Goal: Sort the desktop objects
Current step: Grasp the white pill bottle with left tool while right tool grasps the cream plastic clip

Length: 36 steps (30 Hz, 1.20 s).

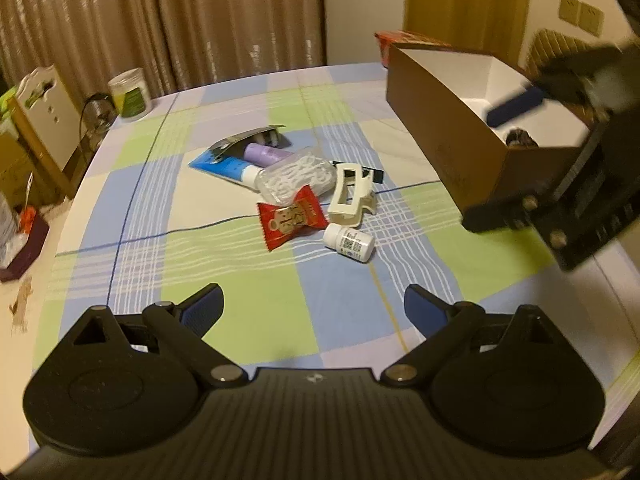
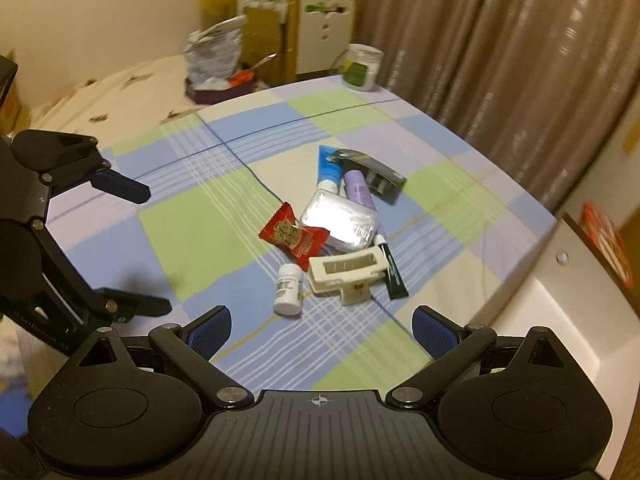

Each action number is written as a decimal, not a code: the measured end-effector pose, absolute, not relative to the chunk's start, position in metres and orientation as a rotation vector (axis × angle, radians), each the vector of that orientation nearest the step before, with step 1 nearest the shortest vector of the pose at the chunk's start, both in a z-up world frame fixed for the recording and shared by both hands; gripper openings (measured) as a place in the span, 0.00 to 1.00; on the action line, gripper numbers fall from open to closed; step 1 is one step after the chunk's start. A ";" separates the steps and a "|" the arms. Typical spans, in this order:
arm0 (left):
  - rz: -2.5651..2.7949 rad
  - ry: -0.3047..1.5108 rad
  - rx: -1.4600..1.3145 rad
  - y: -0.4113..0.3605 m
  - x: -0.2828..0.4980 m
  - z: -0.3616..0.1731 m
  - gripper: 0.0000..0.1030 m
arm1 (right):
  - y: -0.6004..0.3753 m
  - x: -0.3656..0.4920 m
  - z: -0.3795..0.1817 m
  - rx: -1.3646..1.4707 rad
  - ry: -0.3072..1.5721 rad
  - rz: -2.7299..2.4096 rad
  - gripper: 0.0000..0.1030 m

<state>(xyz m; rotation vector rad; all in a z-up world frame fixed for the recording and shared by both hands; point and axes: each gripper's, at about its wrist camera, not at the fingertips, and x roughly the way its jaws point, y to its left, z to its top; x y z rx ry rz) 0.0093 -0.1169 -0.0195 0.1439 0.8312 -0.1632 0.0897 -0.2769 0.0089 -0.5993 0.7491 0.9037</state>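
Clutter for sorting lies bunched at the middle of the bench (image 1: 132, 208), on its checked cloth, with the cardboard box (image 1: 440, 128) open-topped at the right edge, near enough that either hand reaches it.

Your left tongs (image 1: 314, 306) stand wide apart and empty, held low over the near cloth and aimed at the pile. The nearest pieces to them are the small white bottle (image 1: 349, 243), lying on its side, and the red candy wrapper (image 1: 291, 221) just beside it.

Your right tongs (image 2: 322, 330) are likewise apart with nothing between them. In the left view they hang over the box mouth, blurred. That pose fits a release into the box, but it fits an empty pass over it as well. A dark, rounded thing (image 1: 520, 138) lies in the box's near corner; what it is cannot be told.

Behind the wrapper, the clear plastic case (image 1: 298, 178) leans on the purple tube (image 1: 266, 154) and the blue-and-white tube (image 1: 228, 167), with a dark packet (image 1: 248, 138) across them. The cream hair clip (image 1: 352, 196) lies touching a slim black sachet (image 2: 394, 272). Because these overlap, the loose outliers at the pile's edge offer the cleaner grip.

A white jar (image 1: 130, 94) stands well apart at the far corner.
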 end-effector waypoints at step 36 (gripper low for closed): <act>-0.610 0.865 0.325 -0.127 0.126 -0.109 0.40 | -0.225 0.183 -0.041 -0.878 0.863 0.952 0.96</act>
